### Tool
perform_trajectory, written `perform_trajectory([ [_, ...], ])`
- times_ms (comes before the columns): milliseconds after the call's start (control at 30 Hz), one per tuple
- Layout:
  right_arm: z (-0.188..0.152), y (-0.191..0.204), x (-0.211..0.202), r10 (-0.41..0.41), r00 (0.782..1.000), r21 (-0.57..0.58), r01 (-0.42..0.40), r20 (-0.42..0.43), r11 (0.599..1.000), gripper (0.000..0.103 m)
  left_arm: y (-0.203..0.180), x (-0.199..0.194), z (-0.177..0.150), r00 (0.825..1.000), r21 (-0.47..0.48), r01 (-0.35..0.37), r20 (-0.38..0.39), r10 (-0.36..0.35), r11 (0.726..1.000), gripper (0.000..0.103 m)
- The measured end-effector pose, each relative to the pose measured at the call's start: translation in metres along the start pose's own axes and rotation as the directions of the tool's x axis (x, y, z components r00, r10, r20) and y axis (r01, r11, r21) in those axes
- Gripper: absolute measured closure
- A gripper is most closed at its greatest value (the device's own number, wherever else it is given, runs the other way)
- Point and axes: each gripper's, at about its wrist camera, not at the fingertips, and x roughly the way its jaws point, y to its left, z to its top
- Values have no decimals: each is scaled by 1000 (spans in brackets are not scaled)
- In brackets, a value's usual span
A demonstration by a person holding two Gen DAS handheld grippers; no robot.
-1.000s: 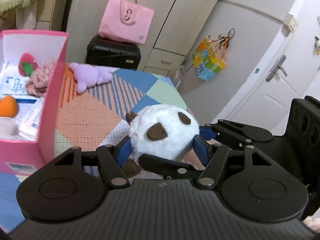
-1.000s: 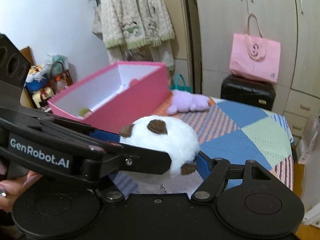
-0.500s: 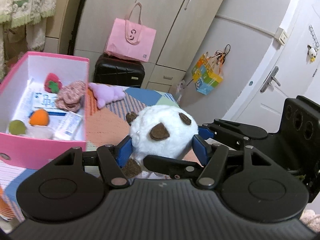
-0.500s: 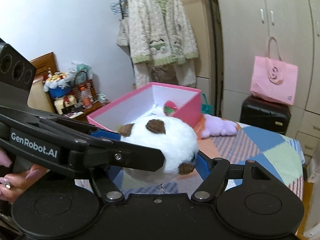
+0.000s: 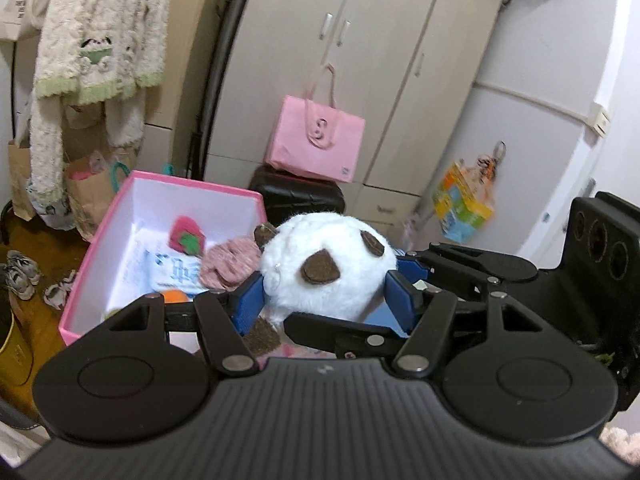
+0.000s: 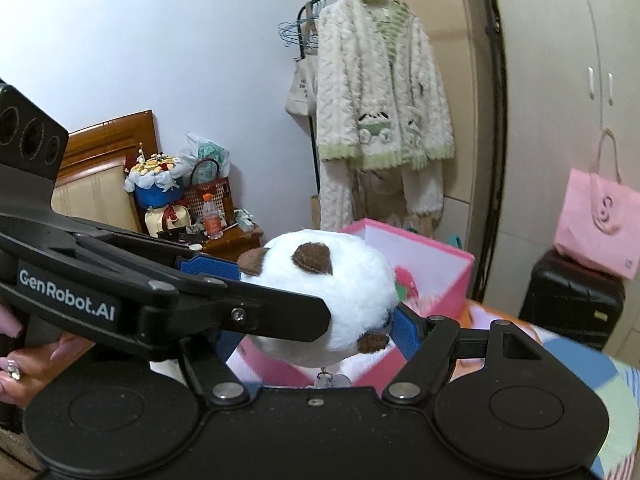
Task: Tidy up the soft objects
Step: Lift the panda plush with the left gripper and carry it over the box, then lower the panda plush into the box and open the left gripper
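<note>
Both tools, left (image 5: 326,300) and right (image 6: 316,300), one marked "GenRobot.AI", pinch the white plush (image 5: 328,268).

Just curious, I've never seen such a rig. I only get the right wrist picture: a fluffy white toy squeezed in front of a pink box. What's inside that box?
Observer: The left wrist view looks down into the pink box: an orange ball sits near its nearer wall.
Operator: Anything else in there?
Observer: White printed packets lie on the bottom.
Operator: And on the floor beside the box?
Observer: Small shoes lie there, to its left in that view.
</note>
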Motion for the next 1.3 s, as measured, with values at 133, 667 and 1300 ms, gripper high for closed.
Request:
perform_trajectory([
  [133, 11, -5, 31, 13, 1000, -1, -13, -6, 1000, 25, 24, 16, 10, 1000, -26, -15, 0, 15, 1000, 40],
  [667, 0, -33, 153, 89, 973, 51, -80, -214, 995, 25, 115, 103, 4, 985, -141, -68, -170, 43, 988, 40],
  [1300, -11, -23, 133, 18, 949, -30, -29, -315, 999, 22, 87, 59, -3, 984, 4, -127, -129, 126, 992, 36],
])
